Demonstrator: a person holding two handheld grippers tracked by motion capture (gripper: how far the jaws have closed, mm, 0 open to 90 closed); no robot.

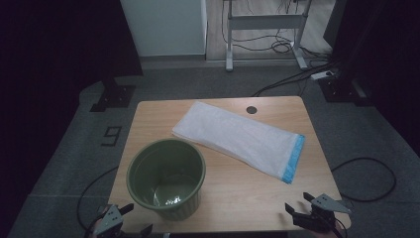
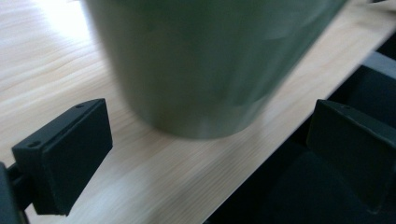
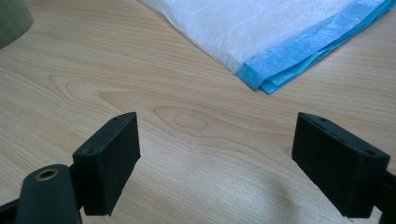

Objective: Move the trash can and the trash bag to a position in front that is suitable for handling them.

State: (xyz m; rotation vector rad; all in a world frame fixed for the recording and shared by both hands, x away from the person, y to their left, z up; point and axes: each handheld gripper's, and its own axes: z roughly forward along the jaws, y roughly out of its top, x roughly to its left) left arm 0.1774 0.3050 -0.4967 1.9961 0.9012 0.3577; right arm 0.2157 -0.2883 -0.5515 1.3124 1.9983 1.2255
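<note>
Green ribbed plastic bin (image 1: pixel 166 177) sits near table (image 1: pixel 247 198) front edge, w/ folded white blue-edged bag (image 1: pixel 240 139) behind it. Left gripper (image 1: pixel 130 220) & right gripper (image 1: pixel 298 204): jaws spread, nothing held.

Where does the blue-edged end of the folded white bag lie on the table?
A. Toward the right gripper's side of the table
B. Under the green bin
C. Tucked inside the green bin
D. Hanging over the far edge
A: in the high view the folded white bag lies flat beside the green bin, its blue edge pointing toward the right gripper.
</note>
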